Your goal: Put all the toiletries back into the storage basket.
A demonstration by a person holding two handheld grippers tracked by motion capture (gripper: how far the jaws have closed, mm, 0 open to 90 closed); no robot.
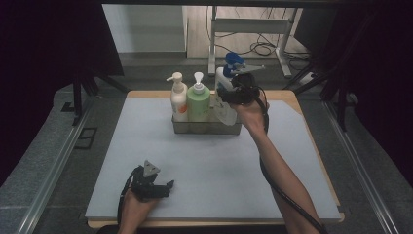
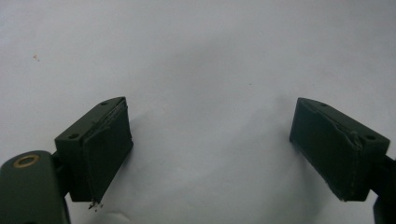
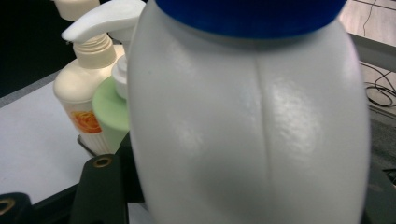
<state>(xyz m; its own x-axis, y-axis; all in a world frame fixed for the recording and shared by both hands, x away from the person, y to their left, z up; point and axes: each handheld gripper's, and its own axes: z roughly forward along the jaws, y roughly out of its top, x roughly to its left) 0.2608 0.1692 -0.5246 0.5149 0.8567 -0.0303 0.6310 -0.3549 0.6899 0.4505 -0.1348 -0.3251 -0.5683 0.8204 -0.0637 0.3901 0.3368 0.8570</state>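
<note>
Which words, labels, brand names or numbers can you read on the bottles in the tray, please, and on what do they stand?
No text can be read.
Cream pump bottle: an orange picture label, with any lettering too blurred to read.
Green pump bottle: no legible print.
White bottle with the blue cap, between the right gripper's jaws: plain white side, no lettering showing.
Clear tray: unmarked.

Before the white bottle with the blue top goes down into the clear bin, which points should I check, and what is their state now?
1. Right gripper holds the white bottle: ok, bottle sits between its jaws.
2. Bottle upright: ok, blue top is uppermost.
3. Free place in the clear bin right of the green bottle: cannot tell, the hand hides it.
4. Cream bottle standing upright: ok.
5. Left gripper out of the way: ok, open, low over the mat, holding nothing.
</note>
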